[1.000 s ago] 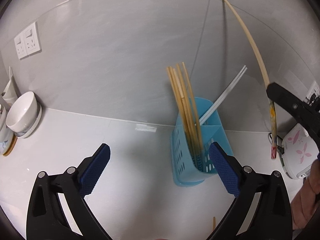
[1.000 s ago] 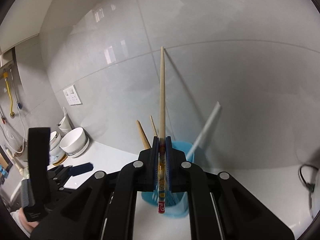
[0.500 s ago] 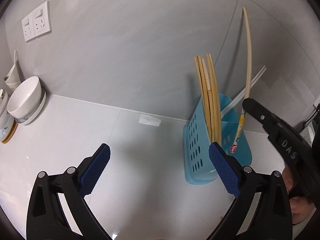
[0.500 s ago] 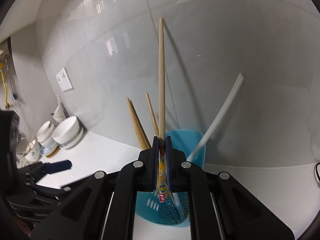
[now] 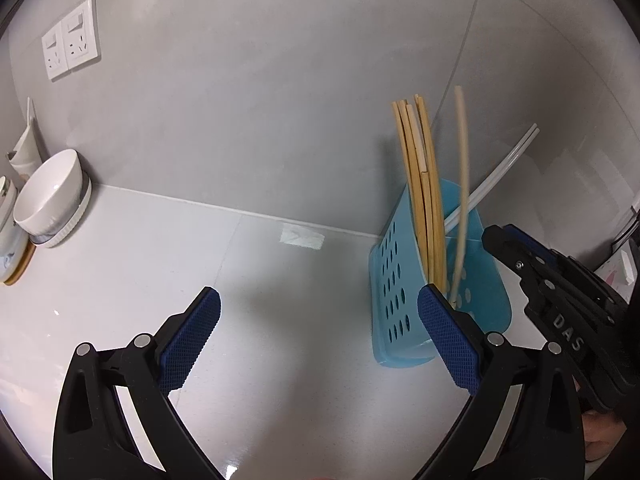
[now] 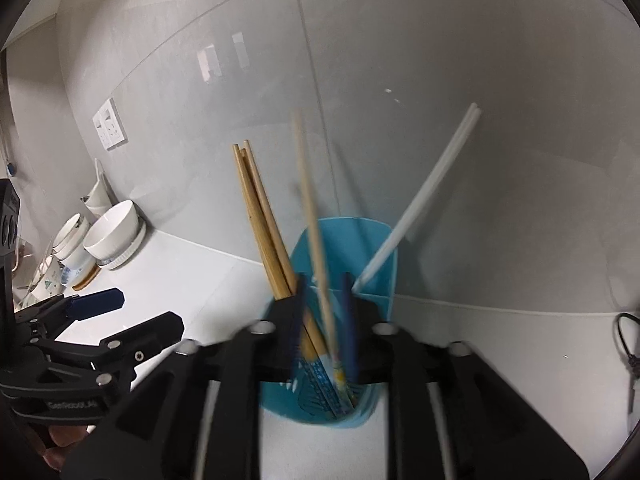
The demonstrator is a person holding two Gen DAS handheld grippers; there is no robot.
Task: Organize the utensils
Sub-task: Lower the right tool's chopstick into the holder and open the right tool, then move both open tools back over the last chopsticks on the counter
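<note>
The right tool (image 6: 322,320) has just been opening and lets go of the thin, light wooden chopstick (image 6: 310,208), now loose in the blue plastic holder (image 6: 352,240). It is stiff but slippery; pinch it near the painted end. The left tool (image 5: 318,340) is wide open, holding nothing.

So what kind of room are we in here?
Most likely a home kitchen: a white counter against a tiled wall, stacked bowls near a wall socket, and a blue utensil holder with chopsticks standing in it.

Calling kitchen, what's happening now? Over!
Right hand-held gripper just opened, pale chopstick dropping into blue holder. Left hand-held gripper open, empty. Nothing blocking.
</note>
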